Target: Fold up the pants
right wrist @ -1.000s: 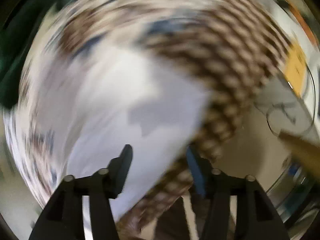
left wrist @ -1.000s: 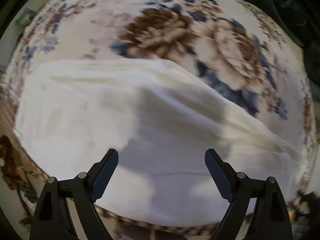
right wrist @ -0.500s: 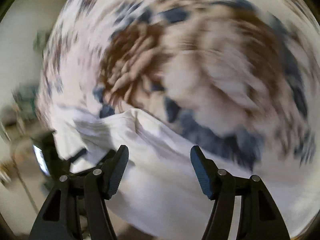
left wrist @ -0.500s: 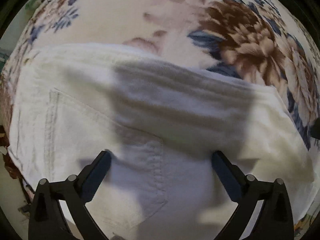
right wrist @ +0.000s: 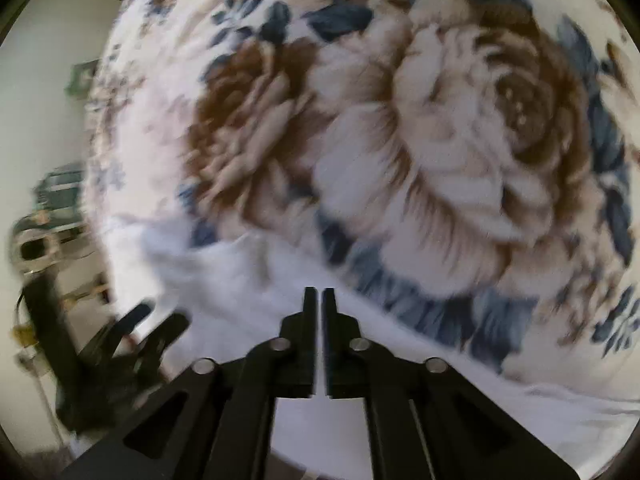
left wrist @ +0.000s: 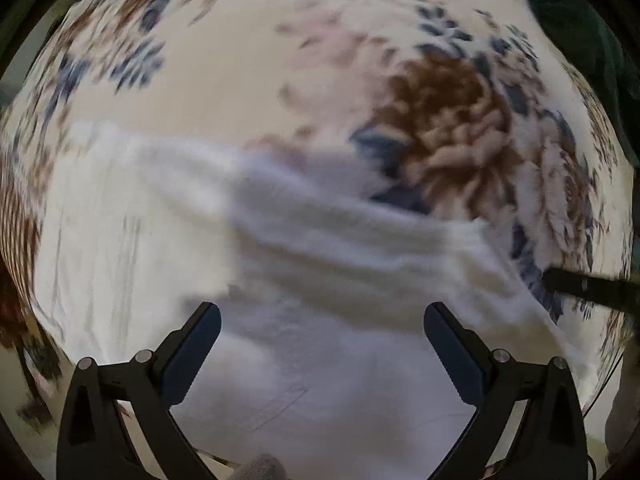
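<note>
- Floral bedding (left wrist: 248, 92) with big brown and blue blooms covers the surface under both cameras; a dark green cloth (left wrist: 580, 40) sits at its far right corner in the left wrist view.
- White pants (left wrist: 132, 240) lie spread across the near part of the bedding, with a raised fold running from the middle toward the right.
- Left gripper (left wrist: 322, 336) hangs above the pants, its fingers spread wide with nothing between them.
- In the right wrist view the left gripper appears as a blurred dark shape at lower left, over the pants' edge.
- Right gripper (right wrist: 319, 300) has its fingers drawn almost together over the white fabric; whether cloth is pinched between them I cannot tell.
</note>
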The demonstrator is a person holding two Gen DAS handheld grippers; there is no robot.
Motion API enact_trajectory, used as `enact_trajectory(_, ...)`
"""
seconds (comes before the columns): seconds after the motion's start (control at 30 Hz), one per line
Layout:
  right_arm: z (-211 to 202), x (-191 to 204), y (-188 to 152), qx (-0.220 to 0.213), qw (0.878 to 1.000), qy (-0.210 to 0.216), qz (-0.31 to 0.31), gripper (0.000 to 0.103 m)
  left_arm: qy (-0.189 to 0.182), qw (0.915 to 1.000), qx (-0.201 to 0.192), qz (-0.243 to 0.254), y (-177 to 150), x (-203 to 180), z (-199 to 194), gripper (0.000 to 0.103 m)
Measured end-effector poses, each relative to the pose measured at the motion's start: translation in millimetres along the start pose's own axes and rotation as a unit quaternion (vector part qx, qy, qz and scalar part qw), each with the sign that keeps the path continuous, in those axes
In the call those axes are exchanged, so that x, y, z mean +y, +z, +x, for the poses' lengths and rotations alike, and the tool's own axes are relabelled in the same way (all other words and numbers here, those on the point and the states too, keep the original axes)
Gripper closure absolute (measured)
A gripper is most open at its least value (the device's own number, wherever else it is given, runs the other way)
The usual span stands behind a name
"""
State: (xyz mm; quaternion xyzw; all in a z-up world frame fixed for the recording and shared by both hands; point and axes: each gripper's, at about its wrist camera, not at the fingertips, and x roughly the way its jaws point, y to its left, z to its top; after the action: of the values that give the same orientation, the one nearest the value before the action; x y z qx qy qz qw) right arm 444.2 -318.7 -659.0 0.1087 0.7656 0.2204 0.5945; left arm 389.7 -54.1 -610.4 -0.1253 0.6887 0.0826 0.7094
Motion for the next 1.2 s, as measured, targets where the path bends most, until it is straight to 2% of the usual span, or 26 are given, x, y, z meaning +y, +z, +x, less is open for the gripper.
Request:
enact_trajectory(0.03, 2, 1, -6, 0.005, 1.0, -0.007, -0.011, 0.056, 0.005, 0.9998, 0.003, 0.019, 6, -9, 3, 0.0)
enact_trajectory(0.1, 10, 2, -15, 0.031, 0.999, -0.023, -0.035, 0.054, 0.013, 0.9986, 0.016, 0.049, 18, -24, 14, 0.0)
enact_trajectory(0.17, 19, 1, -29, 0.044, 0.995, -0.059, -0.063, 0.054, 0.026, 0.9966, 0.023, 0.075, 27, -40, 31, 0.0)
enact_trajectory(0.2, 23, -1, -34, 0.047, 0.992, -0.086, -0.083, 0.056, 0.041, 0.9948, 0.027, 0.089, 31, -47, 40, 0.0)
enact_trajectory(0.23, 27, 1, -40, 0.046, 0.989, -0.103, -0.098, 0.071, 0.057, 0.993, 0.033, 0.099, 34, -53, 51, 0.0)
enact_trajectory(0.27, 27, 0, -42, 0.039, 0.988, -0.111, -0.104, 0.08, 0.061, 0.9926, 0.036, 0.099, 40, -59, 57, 0.0)
enact_trajectory(0.33, 21, -7, -43, 0.021, 0.99, -0.107, -0.087, 0.095, 0.067, 0.9926, 0.033, 0.096, 45, -64, 62, 0.0)
enact_trajectory(0.5, 7, -30, -36, -0.015, 0.997, -0.077, -0.015, 0.098, 0.063, 0.9939, 0.03, 0.086, 54, -72, 65, 0.0)
enact_trajectory(0.57, -9, -62, -34, -0.014, 0.998, -0.058, 0.016, 0.098, 0.064, 0.9938, 0.033, 0.084, 56, -59, 65, 0.0)
enact_trajectory(0.67, -12, -93, -26, -0.007, 0.996, -0.019, 0.09, 0.096, 0.074, 0.9929, 0.037, 0.085, 57, -53, 63, 0.0)
enact_trajectory(0.7, -24, -105, -30, -0.012, 0.993, 0.003, 0.12, 0.092, 0.076, 0.9927, 0.037, 0.087, 67, -60, 63, 0.0)
enact_trajectory(0.73, -35, -113, -34, -0.024, 0.991, 0.013, 0.133, 0.084, 0.075, 0.9927, 0.029, 0.091, 66, -63, 54, 0.0)
enact_trajectory(0.8, -70, -136, -55, -0.062, 0.984, 0.028, 0.162, 0.081, 0.068, 0.9926, 0.009, 0.1, 65, -70, 36, 0.0)
enact_trajectory(0.87, -90, -146, -74, -0.075, 0.98, 0.037, 0.181, 0.078, 0.058, 0.991, -0.016, 0.12, 57, -80, 17, 0.0)
enact_trajectory(0.93, -100, -156, -103, -0.06, 0.98, 0.033, 0.188, 0.078, 0.06, 0.9879, -0.027, 0.14, 49, -92, 12, 0.0)
enact_trajectory(1.03, -79, -133, -128, -0.034, 0.983, 0.009, 0.178, 0.078, 0.072, 0.9847, -0.026, 0.156, 48, -109, 26, 0.0)
enact_trajectory(1.1, -70, -142, -128, -0.043, 0.982, -0.016, 0.184, 0.078, 0.077, 0.9853, -0.014, 0.152, 53, -114, 42, 0.0)
enact_trajectory(1.17, -70, -160, -120, -0.062, 0.976, -0.043, 0.203, 0.078, 0.076, 0.9864, -0.001, 0.146, 58, -116, 56, 0.0)
enact_trajectory(1.2, -73, -173, -116, -0.075, 0.971, -0.043, 0.221, 0.079, 0.073, 0.9871, 0.002, 0.142, 59, -116, 59, 0.0)
